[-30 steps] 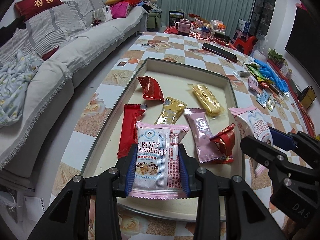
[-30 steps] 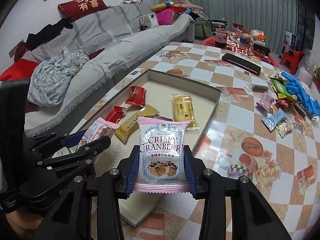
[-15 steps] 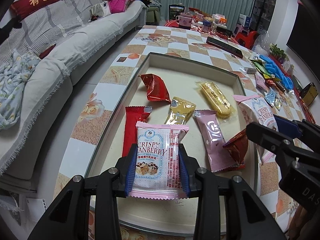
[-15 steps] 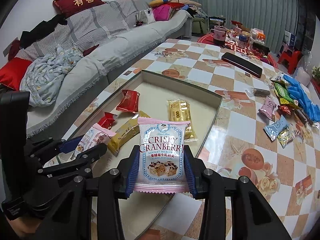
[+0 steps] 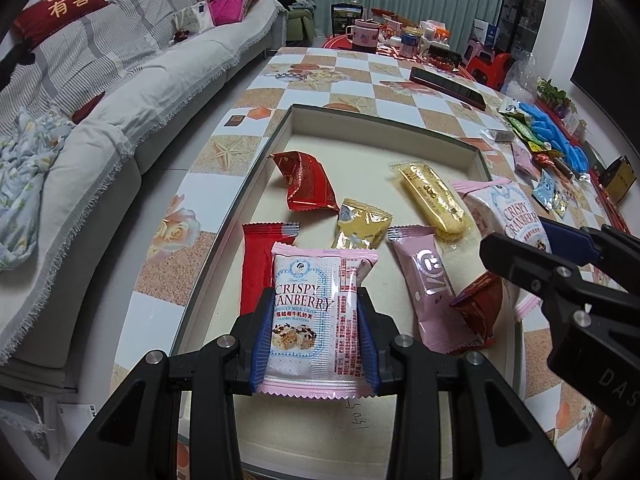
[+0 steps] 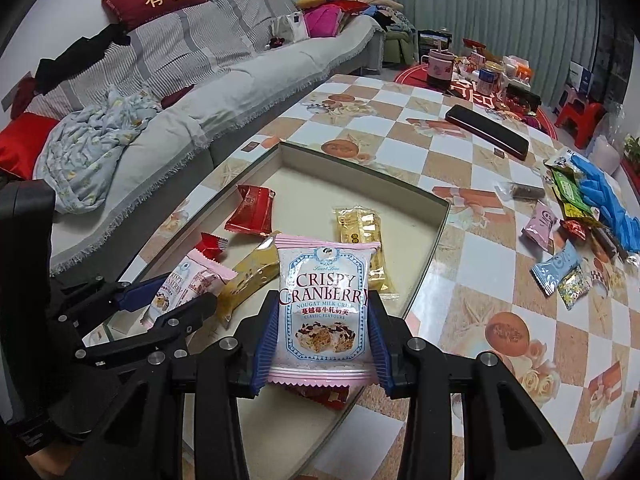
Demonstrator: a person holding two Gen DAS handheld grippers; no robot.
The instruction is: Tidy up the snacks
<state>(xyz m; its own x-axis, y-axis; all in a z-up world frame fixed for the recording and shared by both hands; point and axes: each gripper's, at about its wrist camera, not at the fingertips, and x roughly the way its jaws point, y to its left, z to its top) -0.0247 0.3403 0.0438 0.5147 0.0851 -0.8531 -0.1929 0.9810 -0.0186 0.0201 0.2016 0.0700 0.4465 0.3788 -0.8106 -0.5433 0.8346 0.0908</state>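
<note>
My left gripper (image 5: 314, 338) is shut on a pink-and-white Crispy Cranberry packet (image 5: 316, 312), held above the near end of the shallow beige tray (image 5: 384, 128). My right gripper (image 6: 322, 340) is shut on a second Crispy Cranberry packet (image 6: 326, 308), held over the tray's near right corner; it also shows at the right of the left wrist view (image 5: 516, 216). In the tray lie a red packet (image 5: 306, 180), a long red bar (image 5: 258, 264), a gold packet (image 5: 362, 226), a yellow bar (image 5: 434, 200), a pink bar (image 5: 432, 284) and a small red packet (image 5: 480, 304).
Loose snacks (image 6: 560, 272) and a blue glove (image 6: 608, 200) lie on the checkered table right of the tray. A dark phone (image 6: 486, 130) lies farther back, with cups and jars (image 6: 440, 68) behind it. A grey sofa (image 6: 200, 80) runs along the left.
Both grippers have moved forward over the tray, each still holding its packet. The right gripper's packet has shifted left, nearer the tray's middle.
</note>
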